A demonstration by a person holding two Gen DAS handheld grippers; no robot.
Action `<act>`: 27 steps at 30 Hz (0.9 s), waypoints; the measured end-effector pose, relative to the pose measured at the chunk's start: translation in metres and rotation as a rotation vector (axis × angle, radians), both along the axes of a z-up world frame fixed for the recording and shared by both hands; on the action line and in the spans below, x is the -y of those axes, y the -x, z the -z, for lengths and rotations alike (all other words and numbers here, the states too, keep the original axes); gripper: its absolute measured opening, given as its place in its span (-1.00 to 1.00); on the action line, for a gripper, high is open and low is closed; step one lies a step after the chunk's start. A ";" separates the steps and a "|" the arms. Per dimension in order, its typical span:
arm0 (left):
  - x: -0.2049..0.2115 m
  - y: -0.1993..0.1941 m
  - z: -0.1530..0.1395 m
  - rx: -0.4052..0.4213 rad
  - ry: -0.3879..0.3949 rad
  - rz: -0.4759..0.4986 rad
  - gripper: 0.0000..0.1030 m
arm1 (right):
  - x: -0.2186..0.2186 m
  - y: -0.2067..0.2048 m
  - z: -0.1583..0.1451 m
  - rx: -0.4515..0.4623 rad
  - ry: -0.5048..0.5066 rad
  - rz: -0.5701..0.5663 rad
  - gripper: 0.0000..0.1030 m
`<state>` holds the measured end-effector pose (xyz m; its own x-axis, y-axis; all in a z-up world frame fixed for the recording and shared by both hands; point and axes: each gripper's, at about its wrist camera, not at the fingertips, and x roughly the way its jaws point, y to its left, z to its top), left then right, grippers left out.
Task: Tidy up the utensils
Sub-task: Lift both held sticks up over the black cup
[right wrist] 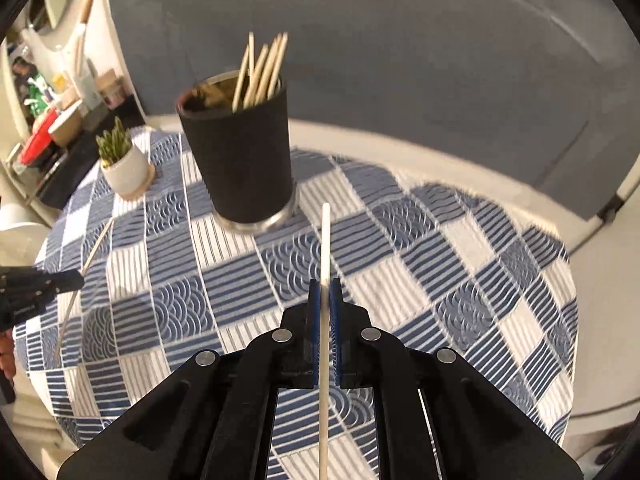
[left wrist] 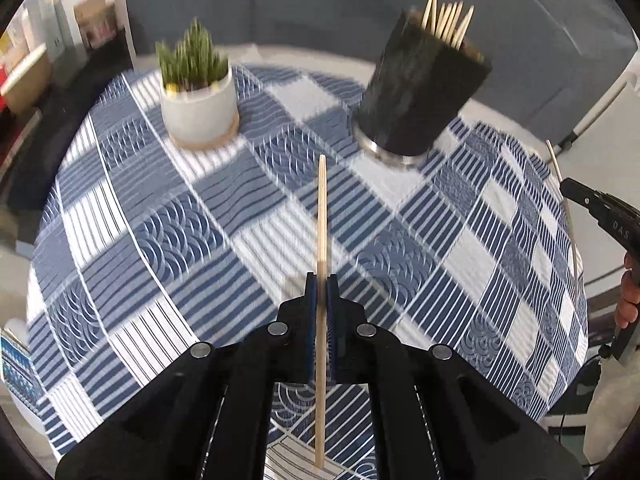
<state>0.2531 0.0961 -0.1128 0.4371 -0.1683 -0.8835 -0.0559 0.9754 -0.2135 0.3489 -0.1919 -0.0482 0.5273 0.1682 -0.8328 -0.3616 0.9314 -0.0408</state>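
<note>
The left gripper [left wrist: 322, 280] is clenched on a slim tan wooden chopstick [left wrist: 321, 216], and the right gripper [right wrist: 325, 284] grasps a pale, whiter chopstick [right wrist: 325, 240]; each stick runs lengthwise between its blue pads, the tip jutting out ahead, probably so it can be dropped end-first into the black cylindrical holder with a metal base [right wrist: 240, 152]; that holder, already bristling with chopsticks, stands toward the far edge of the blue-and-white patterned tablecloth [right wrist: 440, 280], near a white potted plant [left wrist: 198, 108].
</note>
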 end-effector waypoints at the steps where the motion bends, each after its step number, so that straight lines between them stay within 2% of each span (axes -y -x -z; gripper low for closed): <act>1: 0.002 -0.003 -0.010 0.019 -0.014 -0.005 -0.90 | 0.000 -0.002 -0.006 0.013 -0.008 -0.012 -0.91; 4: 0.004 -0.013 -0.030 0.056 -0.063 -0.018 -0.90 | 0.001 -0.009 -0.024 0.051 -0.029 -0.042 -0.91; 12: 0.006 -0.044 -0.090 0.193 -0.111 -0.057 -0.90 | 0.005 -0.031 -0.062 0.143 -0.115 -0.076 -0.91; 17: 0.008 -0.056 -0.125 0.263 -0.097 -0.064 -0.90 | 0.004 -0.045 -0.080 0.179 -0.175 -0.073 -0.91; 18: 0.010 -0.060 -0.132 0.272 -0.117 -0.061 -0.90 | 0.004 -0.047 -0.085 0.185 -0.186 -0.073 -0.91; 21: 0.019 -0.070 -0.145 0.287 -0.175 -0.036 -0.90 | 0.000 -0.053 -0.097 0.197 -0.204 -0.073 -0.91; 27: 0.027 -0.099 -0.163 0.327 -0.152 0.013 -0.90 | -0.011 -0.057 -0.127 0.242 -0.277 -0.097 -0.91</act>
<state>0.3521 0.0696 0.0505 0.6998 -0.0529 -0.7124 0.0042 0.9975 -0.0700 0.4055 -0.1813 0.0786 0.6737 0.4284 -0.6022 -0.4594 0.8810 0.1128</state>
